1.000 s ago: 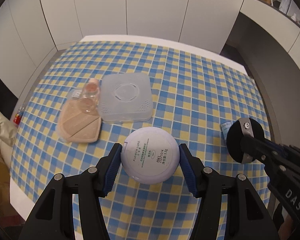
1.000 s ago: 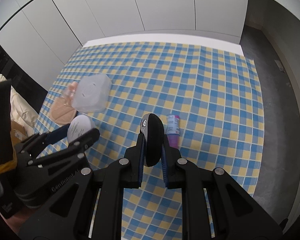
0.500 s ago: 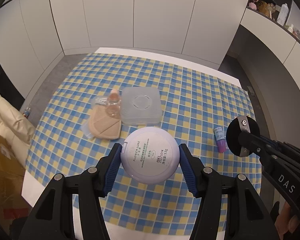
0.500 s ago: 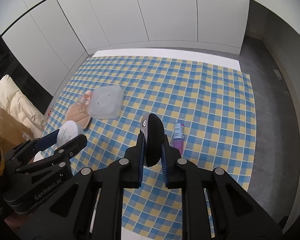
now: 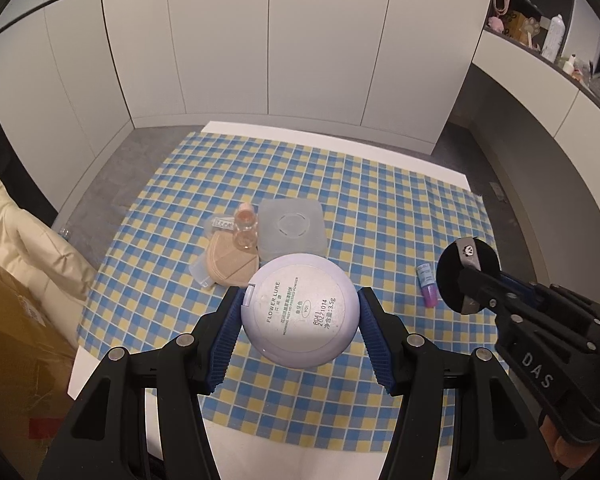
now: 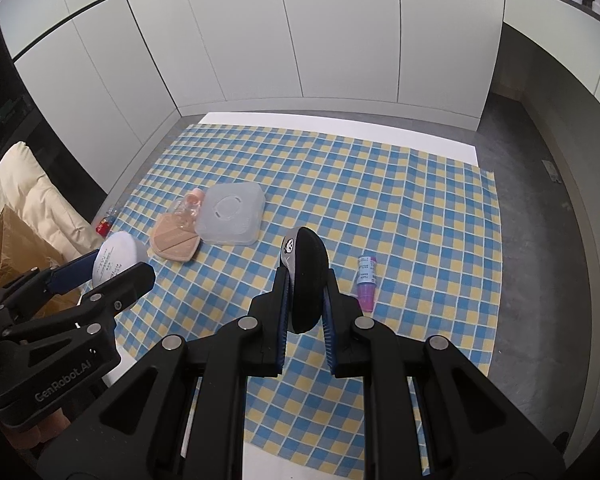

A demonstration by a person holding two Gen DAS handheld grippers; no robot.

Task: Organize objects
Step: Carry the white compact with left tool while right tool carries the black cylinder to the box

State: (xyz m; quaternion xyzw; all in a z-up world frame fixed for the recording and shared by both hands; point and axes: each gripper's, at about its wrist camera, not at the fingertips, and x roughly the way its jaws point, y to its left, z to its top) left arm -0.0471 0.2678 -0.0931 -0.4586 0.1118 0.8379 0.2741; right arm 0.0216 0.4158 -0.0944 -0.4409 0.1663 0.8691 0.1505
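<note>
Room: white cabinet doors behind, grey floor, a shelf with small items at upper right.
Worktop point(image 5: 400, 208): white, covered by a blue, yellow and white checked cloth point(image 6: 380, 200).
Compact point(image 5: 300, 312): round, pale lilac, flat label side facing the left camera, printed "FLOWER LURE" with small dark text; held up above the near part of the cloth.
Left gripper point(image 5: 300, 322): blue-padded fingers point(image 5: 226, 332) pinch the compact across its rim, one pad on each side; tilted steeply down at the worktop.
Black disc point(image 6: 306, 280): round, dark, a small panda tag at its top edge; seen edge-on from the right camera.
Right gripper point(image 6: 305, 312): fingers pressed close on the disc's two flat faces; also tilted steeply down, off to the right of the left gripper.
Box point(image 5: 292, 228): square, translucent white, lid with a round ring, lying mid-cloth.
Sponge point(image 5: 230, 262): beige, wedge-shaped, just left of the box.
Bottle point(image 5: 245, 228): small, clear, pinkish cap, lying on the sponge beside the box.
Tube point(image 6: 366, 278): small, purple end, white label, lying alone right of the disc.
</note>
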